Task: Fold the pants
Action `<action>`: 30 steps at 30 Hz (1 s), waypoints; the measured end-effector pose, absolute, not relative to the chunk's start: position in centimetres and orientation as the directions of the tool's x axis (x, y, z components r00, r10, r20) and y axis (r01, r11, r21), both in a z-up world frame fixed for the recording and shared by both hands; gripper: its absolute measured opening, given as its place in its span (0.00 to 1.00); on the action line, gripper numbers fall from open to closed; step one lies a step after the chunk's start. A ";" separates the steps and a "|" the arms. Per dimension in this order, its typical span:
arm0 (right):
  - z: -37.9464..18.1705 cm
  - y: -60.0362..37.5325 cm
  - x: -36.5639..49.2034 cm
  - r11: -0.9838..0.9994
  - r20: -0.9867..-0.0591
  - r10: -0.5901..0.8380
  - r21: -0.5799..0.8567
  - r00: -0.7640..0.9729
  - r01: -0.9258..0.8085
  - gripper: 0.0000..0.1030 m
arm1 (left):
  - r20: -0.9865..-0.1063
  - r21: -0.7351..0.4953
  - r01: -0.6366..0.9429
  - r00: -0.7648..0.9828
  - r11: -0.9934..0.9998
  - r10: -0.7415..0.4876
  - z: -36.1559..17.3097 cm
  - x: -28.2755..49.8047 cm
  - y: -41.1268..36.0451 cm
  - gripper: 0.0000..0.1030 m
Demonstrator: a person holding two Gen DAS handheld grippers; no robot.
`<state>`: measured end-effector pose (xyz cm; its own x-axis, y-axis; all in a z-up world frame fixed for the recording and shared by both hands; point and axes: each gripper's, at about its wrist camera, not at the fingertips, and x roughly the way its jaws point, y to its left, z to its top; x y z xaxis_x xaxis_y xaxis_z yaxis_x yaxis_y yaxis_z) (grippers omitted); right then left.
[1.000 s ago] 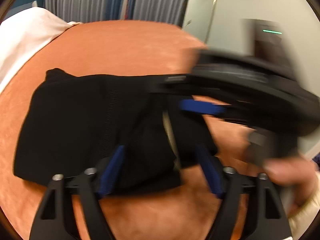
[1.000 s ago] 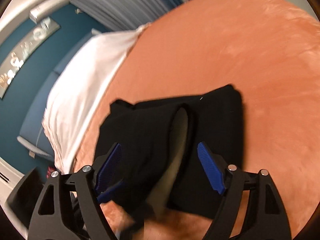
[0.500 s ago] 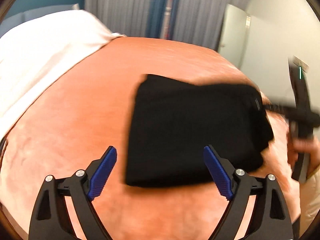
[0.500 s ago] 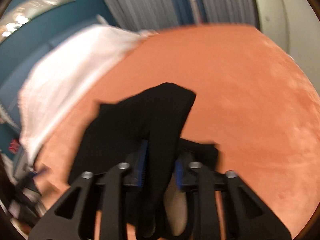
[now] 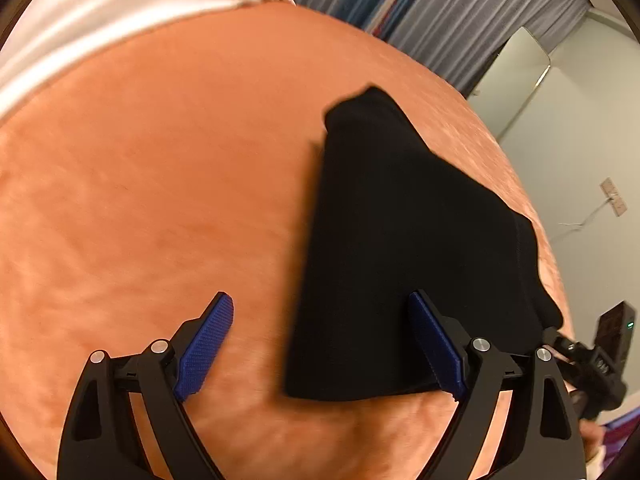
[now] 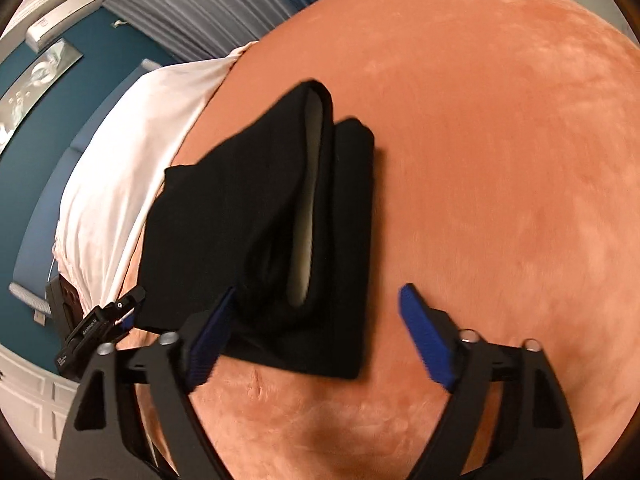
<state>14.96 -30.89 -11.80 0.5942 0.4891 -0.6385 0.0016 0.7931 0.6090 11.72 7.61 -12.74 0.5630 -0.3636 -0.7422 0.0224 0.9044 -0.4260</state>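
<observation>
Lying folded — black pants (image 6: 256, 216) on orange bedspread (image 6: 500, 160).

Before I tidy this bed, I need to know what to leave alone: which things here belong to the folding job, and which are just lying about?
Part of the job:
- black pants, folded on the orange blanket
- left gripper, open
- right gripper, open, jaws just reopened

Just lying about:
- white sheet
- grey curtains
</observation>
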 end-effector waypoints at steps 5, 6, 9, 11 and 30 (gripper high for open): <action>-12.3 -29.0 15.4 0.777 -0.613 0.509 0.630 0.604 -0.015 0.74 | -0.753 -0.434 0.049 0.529 0.900 -0.392 -13.9 13.4 5.8 0.85; -12.5 -28.7 15.6 0.773 -0.615 0.510 0.635 0.601 -0.006 0.63 | -0.755 -0.431 0.057 0.523 0.900 -0.395 -13.8 14.0 5.4 0.84; -12.2 -28.8 15.7 0.734 -0.578 0.542 0.679 0.611 -0.008 0.38 | -0.740 -0.488 0.076 0.492 0.870 -0.458 -13.8 15.0 4.7 0.54; -10.4 -29.3 14.6 0.723 -0.542 0.548 0.690 0.637 -0.034 0.33 | -0.723 -0.510 0.081 0.499 0.856 -0.478 -12.6 14.4 5.1 0.28; -1.3 -31.8 1.8 0.862 -0.508 0.358 0.502 0.783 -0.069 0.35 | -0.711 -0.191 0.098 0.672 0.977 -0.207 -7.1 0.9 5.5 0.71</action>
